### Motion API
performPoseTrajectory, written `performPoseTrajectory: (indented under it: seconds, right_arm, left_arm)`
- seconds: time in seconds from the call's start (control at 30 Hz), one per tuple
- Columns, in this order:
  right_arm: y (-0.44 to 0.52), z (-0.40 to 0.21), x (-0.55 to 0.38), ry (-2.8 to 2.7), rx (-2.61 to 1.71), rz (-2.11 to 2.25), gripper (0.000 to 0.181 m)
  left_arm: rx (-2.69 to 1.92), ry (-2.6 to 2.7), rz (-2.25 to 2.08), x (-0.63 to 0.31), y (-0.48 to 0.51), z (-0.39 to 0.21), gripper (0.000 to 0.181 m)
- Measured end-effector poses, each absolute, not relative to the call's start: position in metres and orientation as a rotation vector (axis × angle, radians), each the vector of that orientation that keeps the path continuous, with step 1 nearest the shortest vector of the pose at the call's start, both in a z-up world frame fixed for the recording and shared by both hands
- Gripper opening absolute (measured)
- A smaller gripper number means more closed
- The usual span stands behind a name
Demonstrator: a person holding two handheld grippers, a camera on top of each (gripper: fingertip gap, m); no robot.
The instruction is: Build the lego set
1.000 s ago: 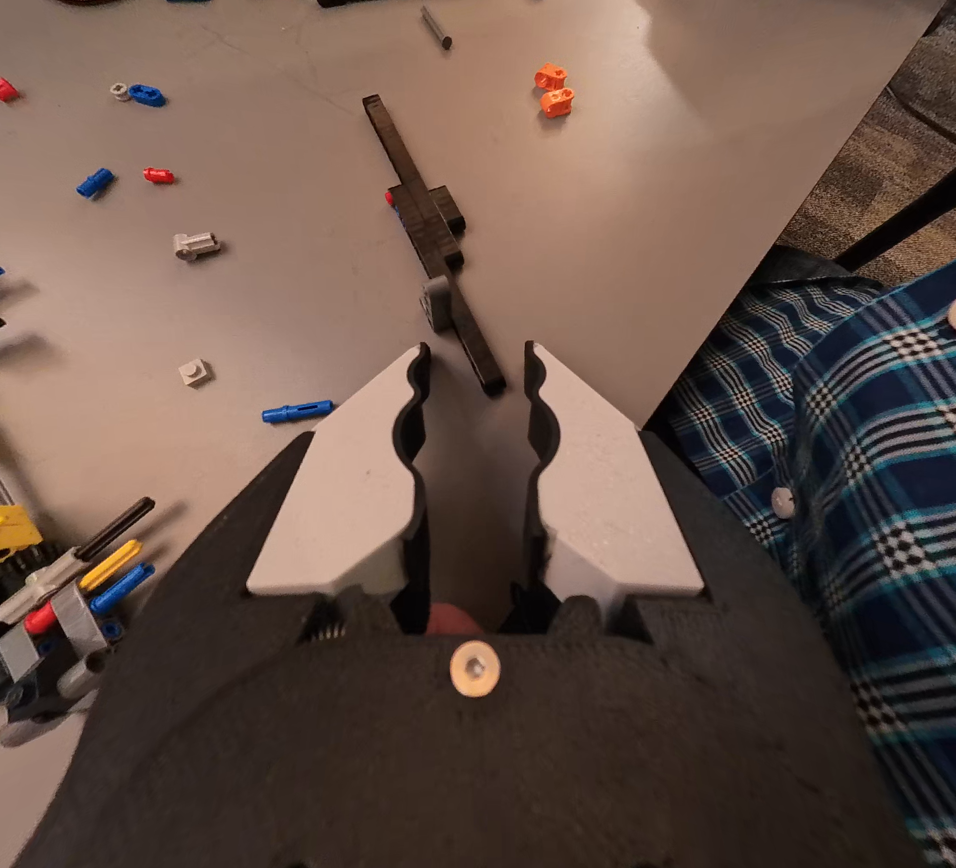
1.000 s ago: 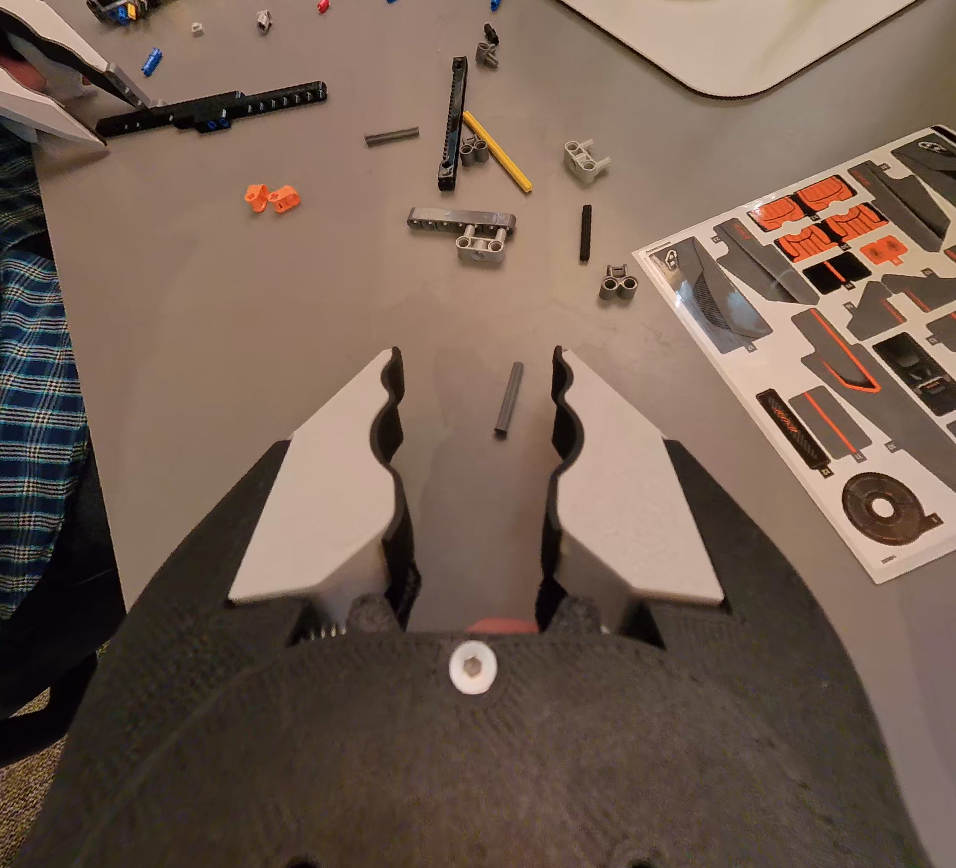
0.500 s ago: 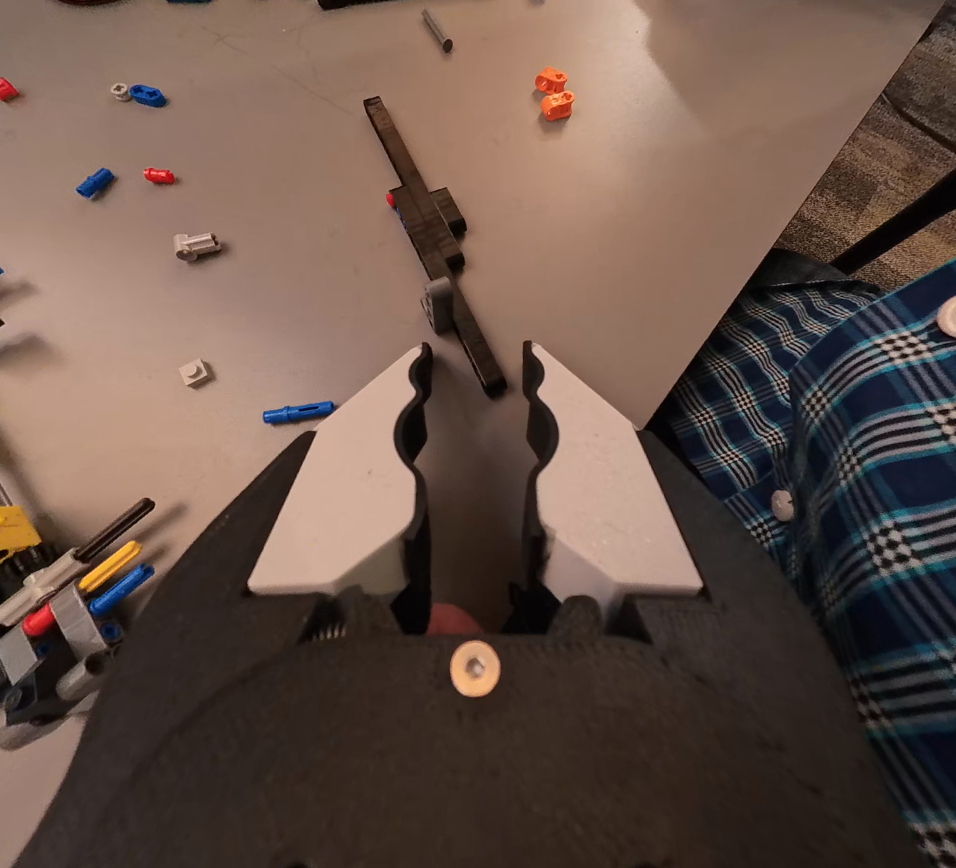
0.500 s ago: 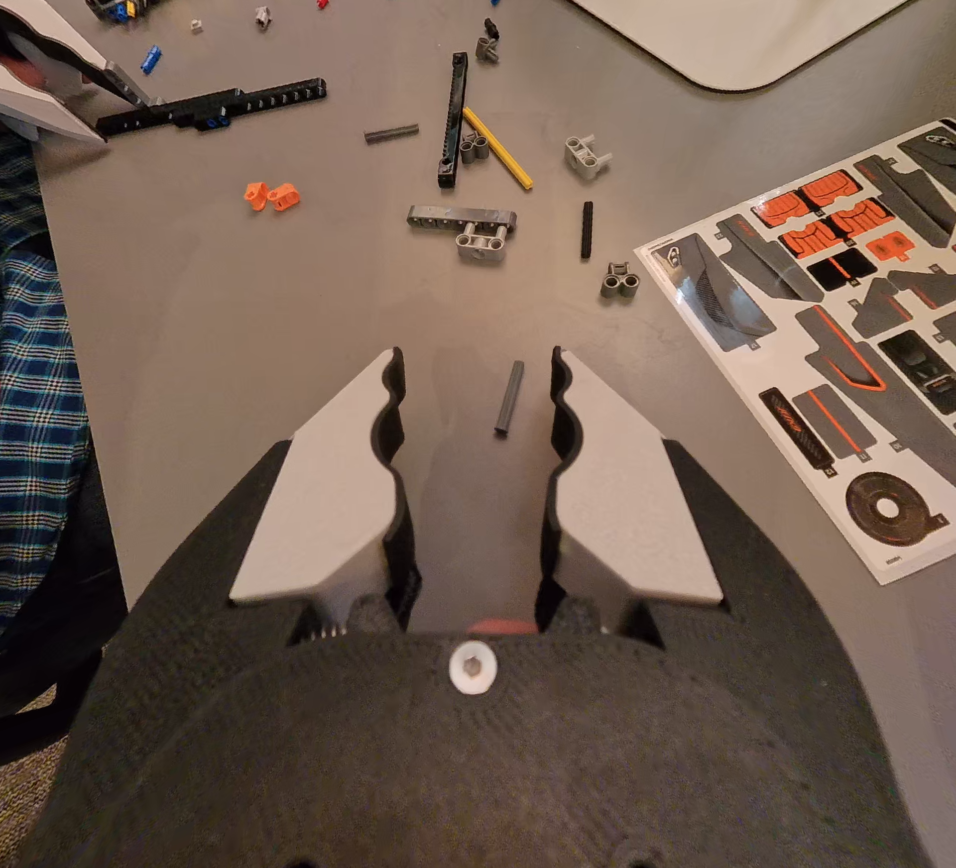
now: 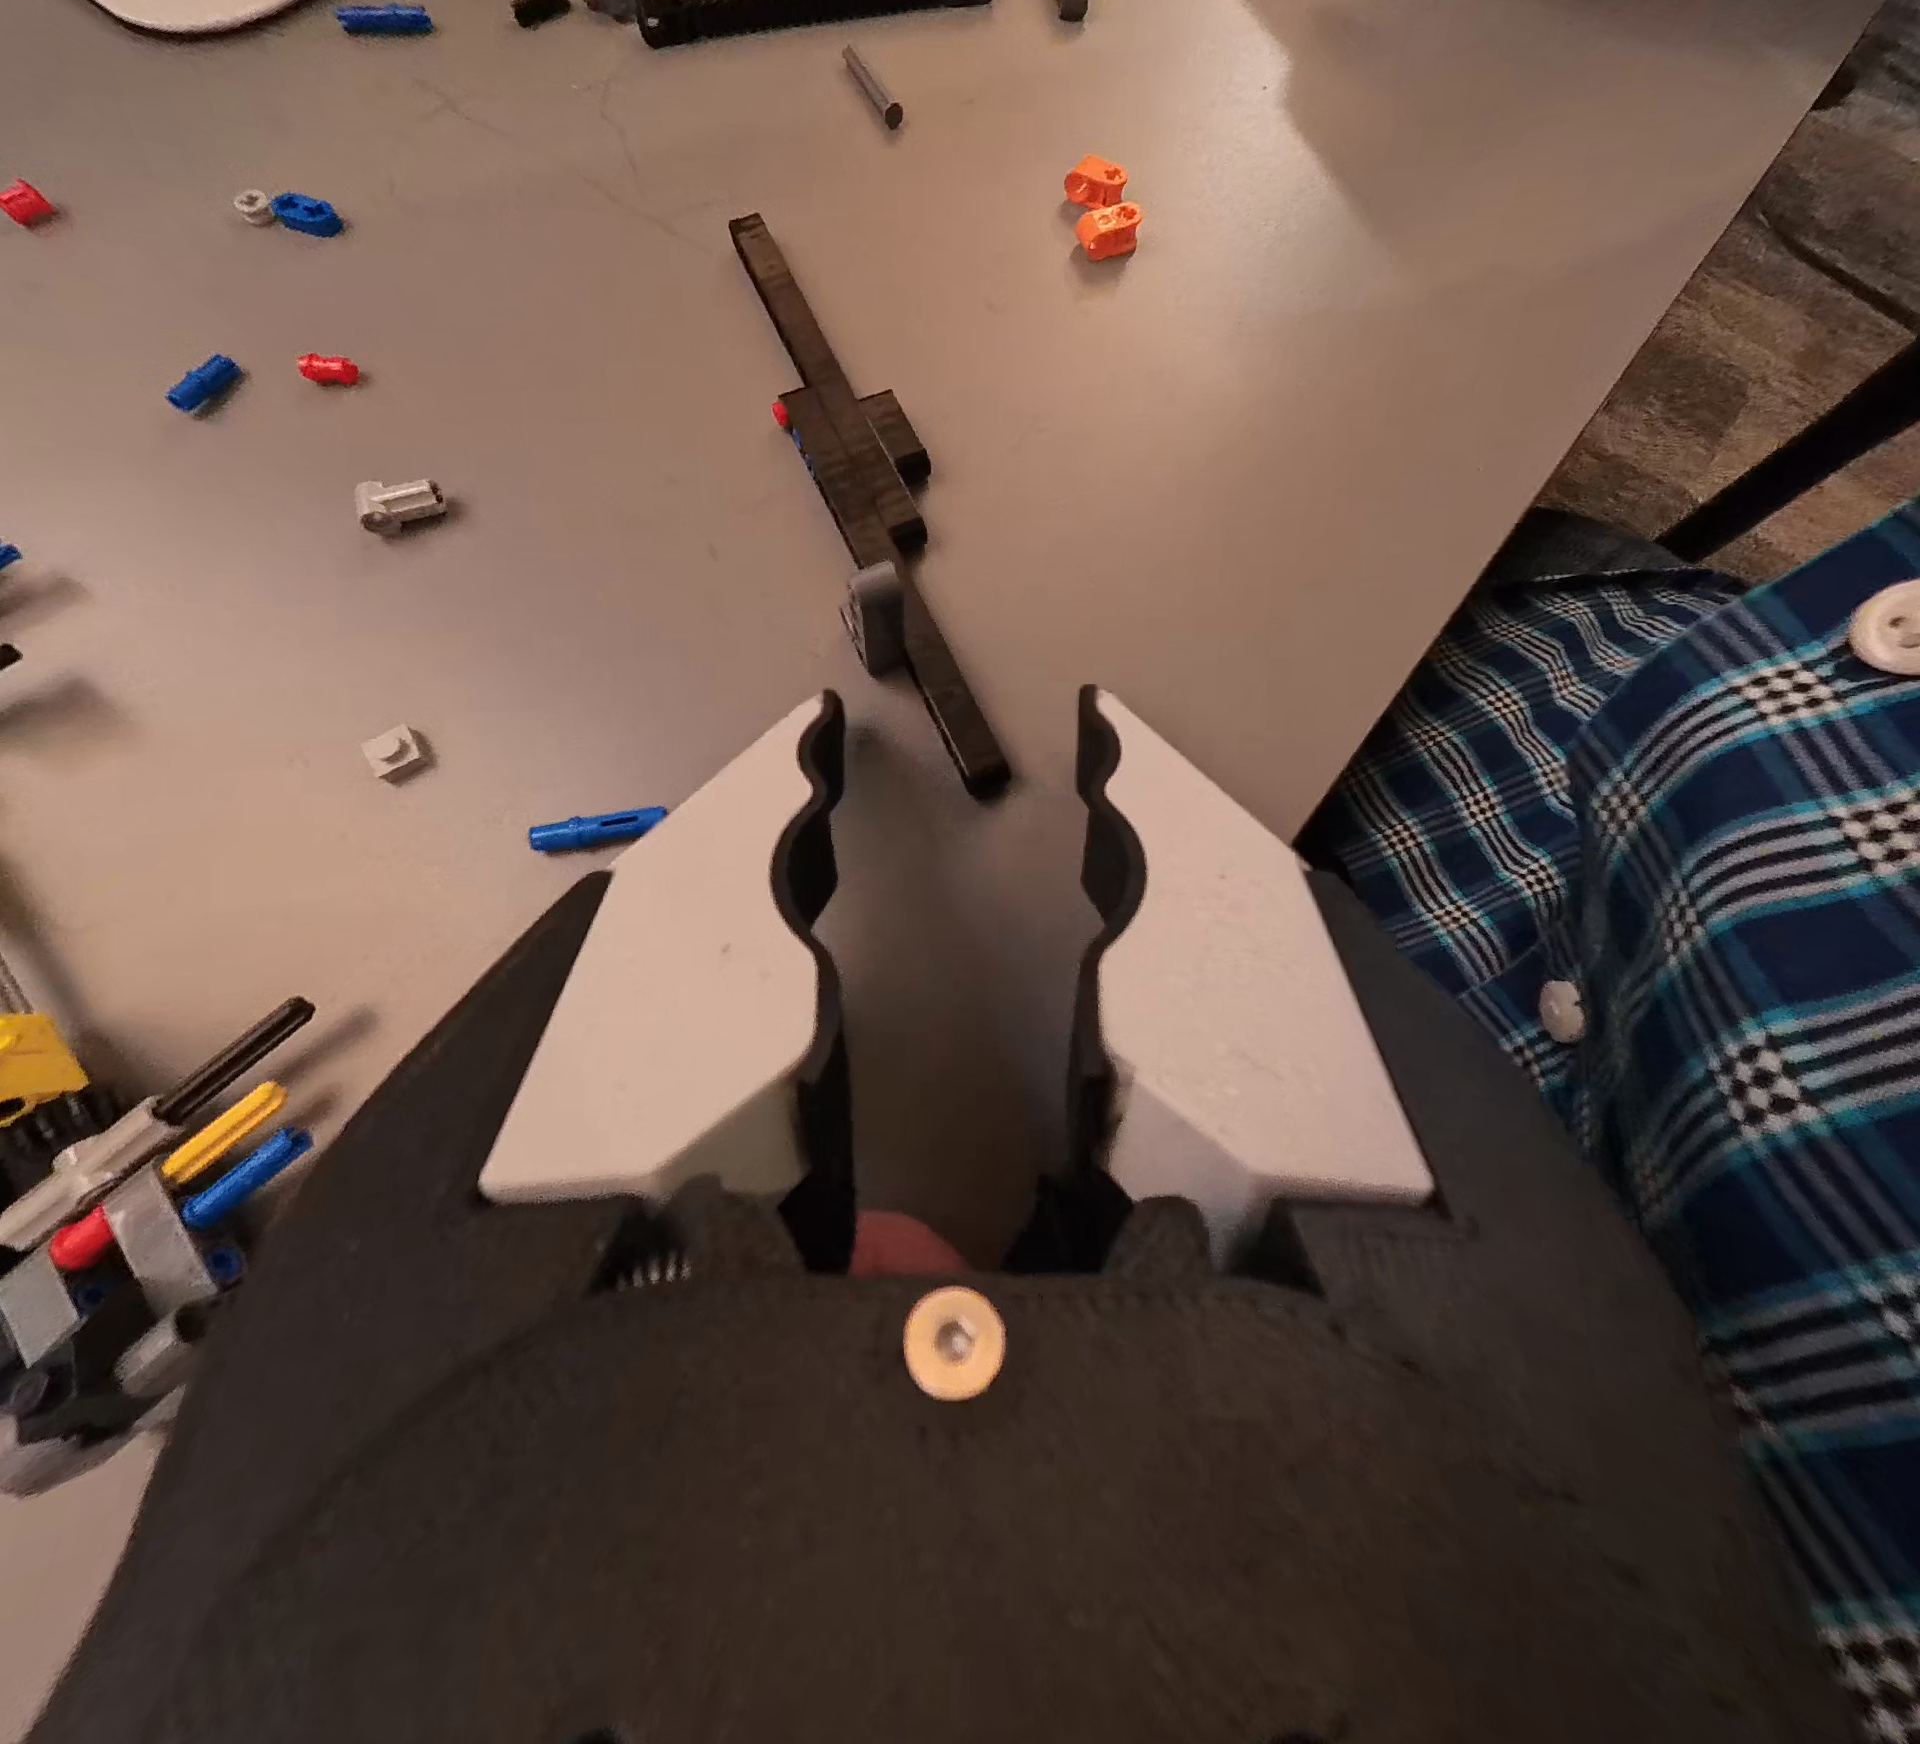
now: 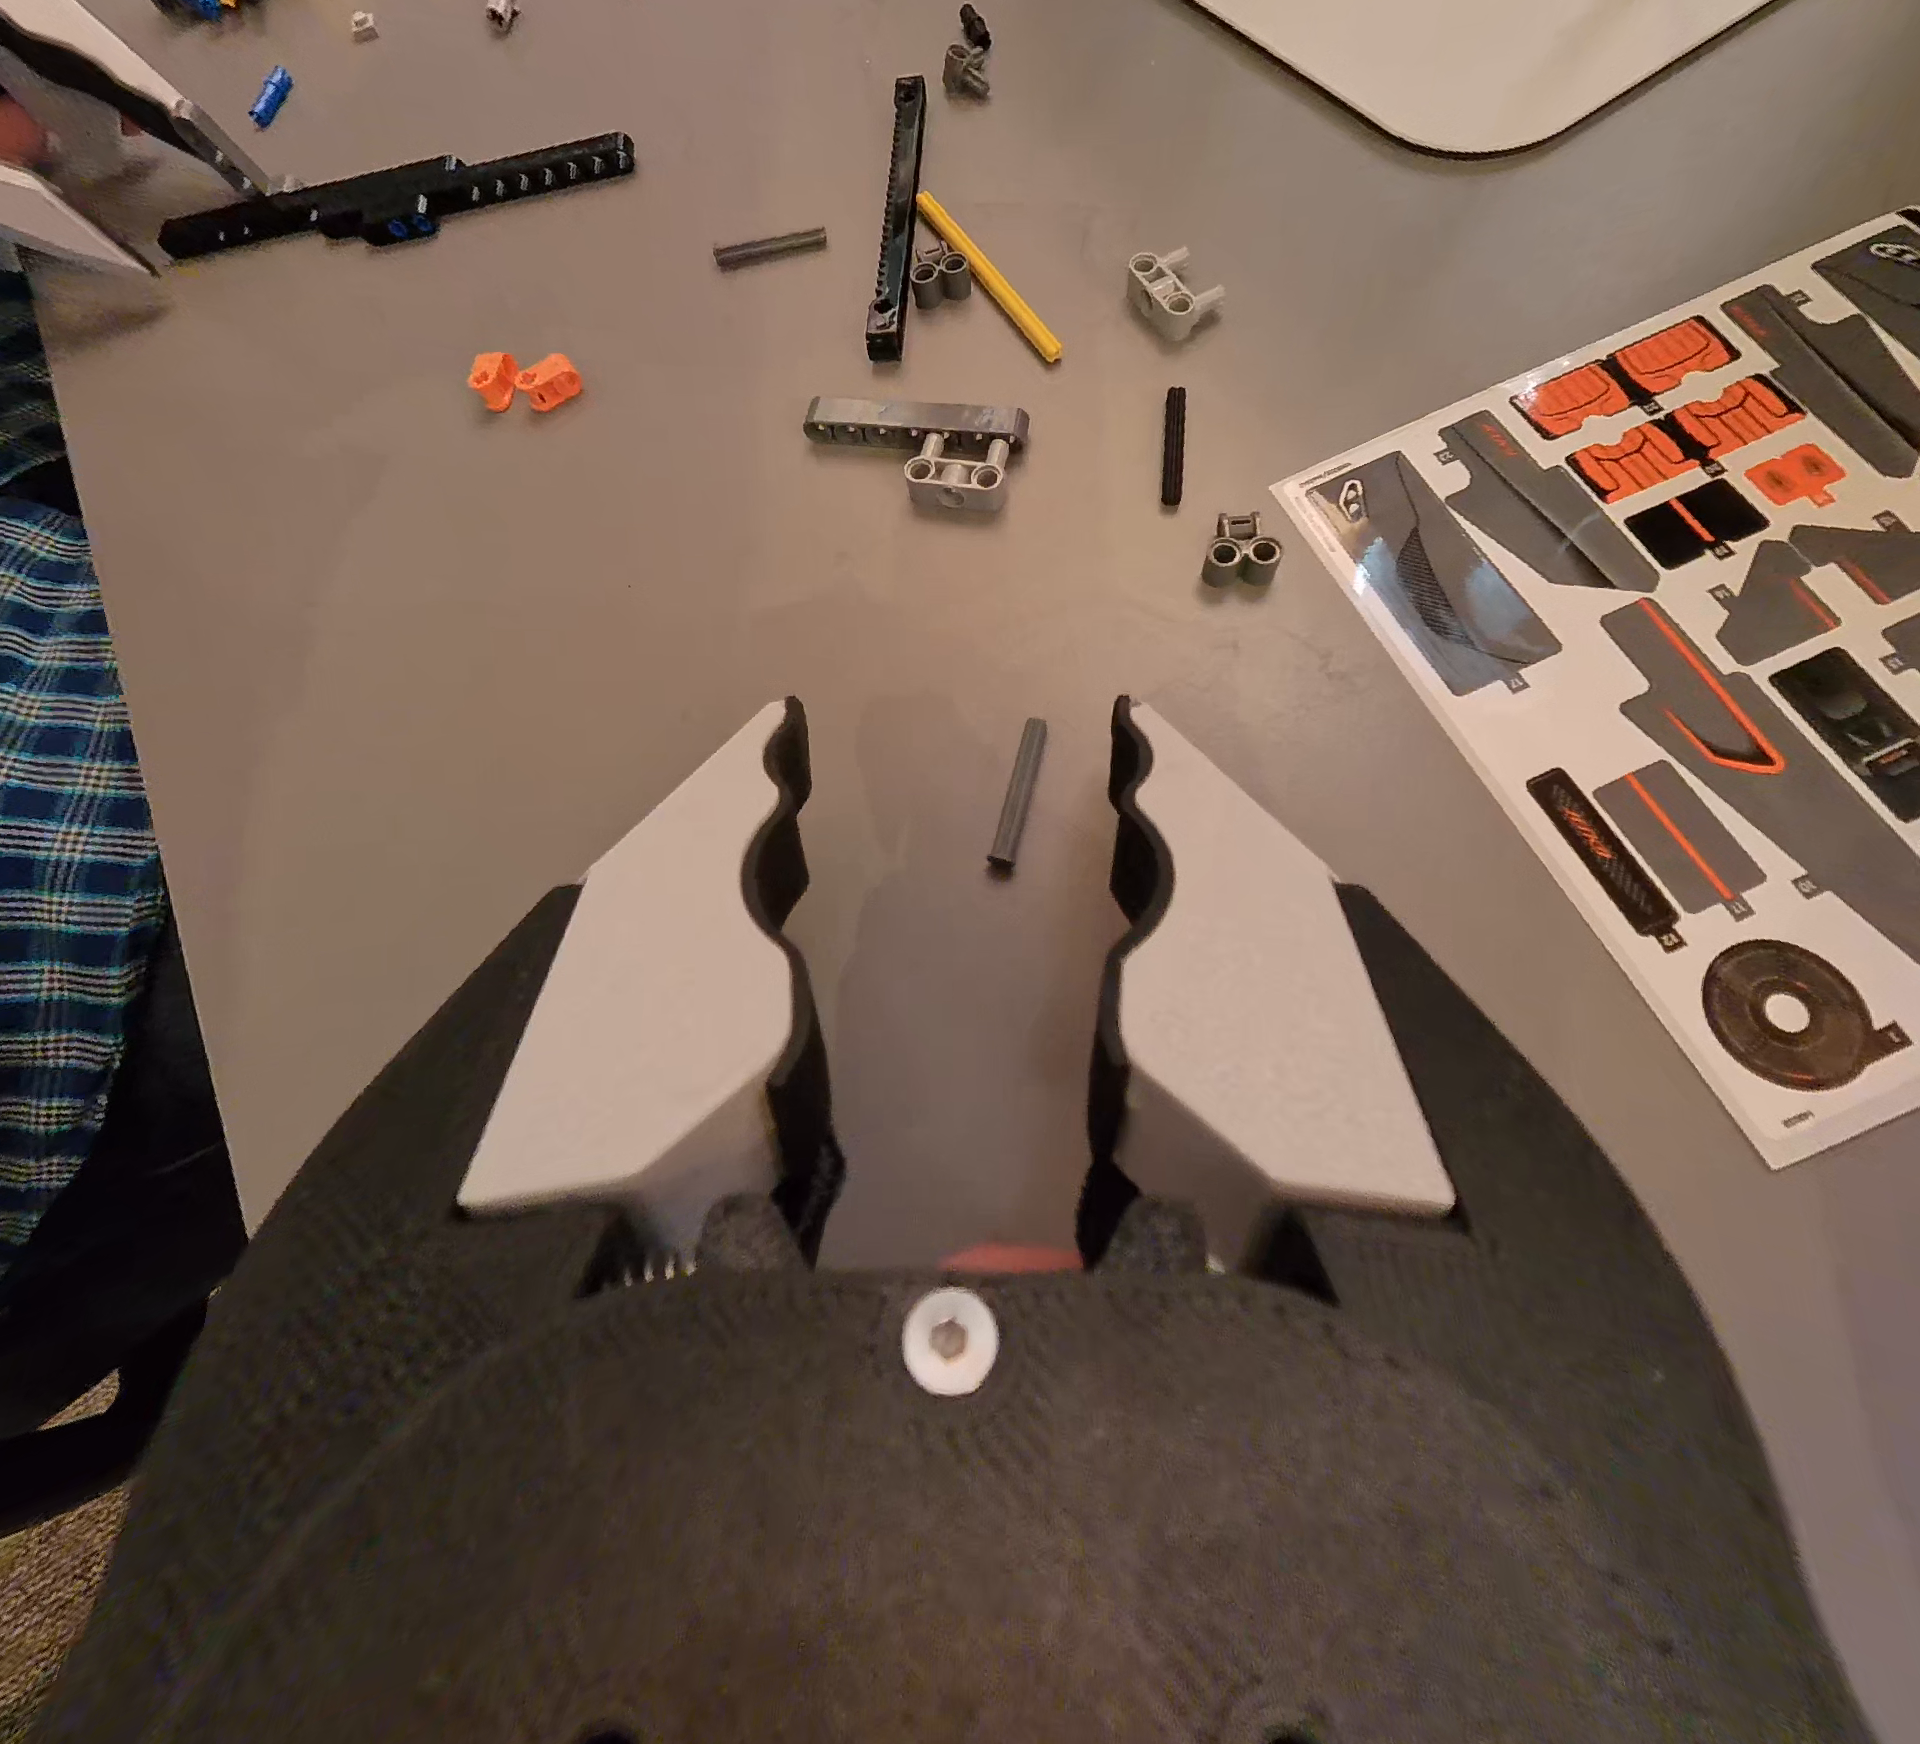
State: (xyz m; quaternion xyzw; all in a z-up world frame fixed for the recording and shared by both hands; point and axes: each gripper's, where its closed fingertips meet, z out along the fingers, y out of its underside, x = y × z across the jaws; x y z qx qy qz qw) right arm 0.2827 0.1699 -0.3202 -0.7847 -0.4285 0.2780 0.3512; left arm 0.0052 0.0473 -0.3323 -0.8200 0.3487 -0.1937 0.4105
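Grey axle [image 6: 1016, 795] lies between parted right jaws, untouched

Two orange connectors [image 6: 525, 381] lie side by side. Dark grey axles [image 6: 1017, 794] number two – one between the right gripper's fingers, one [image 6: 769, 248] farther off. One yellow axle [image 6: 988, 277], one ridged black axle [image 6: 1173, 445], one sticker sheet [image 6: 1683, 655], one white mat [image 6: 1455, 21] – and two long black beams [image 6: 400, 196], the second [image 6: 896, 217] standing apart.

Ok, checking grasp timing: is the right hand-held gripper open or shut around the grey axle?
Open: the right hand-held gripper has a clear gap, grey axle lying untouched between.
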Motion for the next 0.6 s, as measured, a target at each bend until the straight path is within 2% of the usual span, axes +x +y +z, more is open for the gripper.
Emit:
performPoseTrajectory:
  seconds: [0.03,0.23,0.37,0.6]
  right_arm:
    - [0.170,-0.320,0.283,-1.108,-2.034,0.721,0.057]
    - [0.171,-0.321,0.283,-1.096,-2.048,0.724,0.059]
    - [0.173,-0.322,0.284,-1.079,-2.070,0.739,0.059]
    - [0.176,-0.326,0.285,-1.066,-2.104,0.712,0.059]
  left_arm:
    - [-2.047,0.870,-0.491,0.005,0.047,-0.329,0.044]
    - [-1.927,0.853,-0.402,-0.008,0.052,-0.288,0.045]
    - [-1.937,0.727,-0.253,-0.056,0.071,-0.259,0.050]
    - [-2.237,0.625,0.012,-0.162,0.088,-0.296,0.072]
